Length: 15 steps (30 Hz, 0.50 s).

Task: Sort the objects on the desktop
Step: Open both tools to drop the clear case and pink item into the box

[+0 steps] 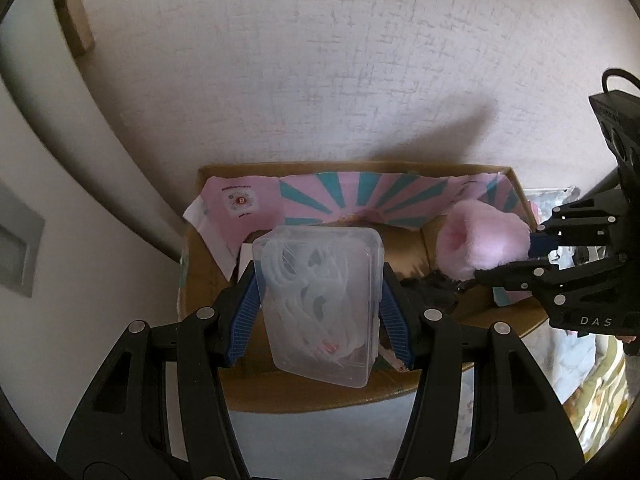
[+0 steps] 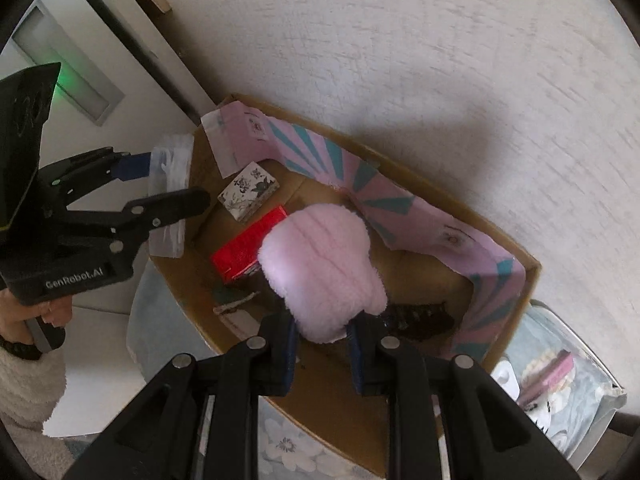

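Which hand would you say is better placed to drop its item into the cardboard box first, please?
Probably right: the right gripper holds the pink fluffy item over the cardboard box interior, while the left gripper holds the clear plastic case at its near edge.

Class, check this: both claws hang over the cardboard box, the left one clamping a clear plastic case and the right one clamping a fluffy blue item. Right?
One slip: the fluffy item in the right claw is pink, not blue, as the right wrist view shows. The left claw does clamp the clear plastic case over the cardboard box.

Brown box (image 2: 400, 412) with pink and teal striped paper (image 2: 320, 152), fluffy pink cloth (image 2: 320, 268), red packet (image 2: 244, 248), clear case (image 1: 320, 300)
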Tool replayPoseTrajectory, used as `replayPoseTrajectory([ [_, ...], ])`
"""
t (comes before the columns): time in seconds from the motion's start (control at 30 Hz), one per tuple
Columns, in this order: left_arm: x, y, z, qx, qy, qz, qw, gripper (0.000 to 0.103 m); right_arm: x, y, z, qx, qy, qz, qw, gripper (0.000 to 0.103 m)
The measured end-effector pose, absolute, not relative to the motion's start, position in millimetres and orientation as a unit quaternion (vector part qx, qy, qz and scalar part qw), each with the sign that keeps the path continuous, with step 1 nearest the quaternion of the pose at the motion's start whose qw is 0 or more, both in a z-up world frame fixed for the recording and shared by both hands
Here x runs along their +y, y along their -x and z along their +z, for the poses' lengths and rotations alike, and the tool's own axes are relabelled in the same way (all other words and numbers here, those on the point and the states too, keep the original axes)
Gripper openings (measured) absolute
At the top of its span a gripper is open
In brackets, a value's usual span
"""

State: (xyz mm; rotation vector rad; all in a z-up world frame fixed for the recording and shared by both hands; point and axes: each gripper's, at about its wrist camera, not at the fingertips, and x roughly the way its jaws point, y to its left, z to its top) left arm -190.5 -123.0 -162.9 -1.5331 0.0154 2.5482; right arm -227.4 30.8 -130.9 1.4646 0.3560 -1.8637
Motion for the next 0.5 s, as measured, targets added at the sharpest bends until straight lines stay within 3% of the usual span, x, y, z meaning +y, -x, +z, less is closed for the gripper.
replayPoseTrajectory([
  [0.07, -120.5, 189.5, -160.7, 0.004, 0.505, 0.857, 0.101, 0.062, 24.7, 228.0, -129.4, 0.141, -0.567, -0.725, 0.365, 0.037],
  [0.1, -119.6, 189.1, -157.9, 0.001, 0.503, 0.858, 0.107, 0.090, 23.3, 229.2, -129.3, 0.140, -0.566, -0.726, 0.364, 0.050],
  [0.13, -118.9, 188.6, -153.6, 0.002, 0.498, 0.861, 0.103, 0.102, 24.4, 229.6, -127.2, 0.140, -0.563, -0.731, 0.358, 0.059],
  [0.5, -118.3, 188.6, -121.6, 0.012, 0.474, 0.876, 0.085, 0.103, 53.5, 235.6, -100.4, 0.124, -0.545, -0.759, 0.334, 0.061],
])
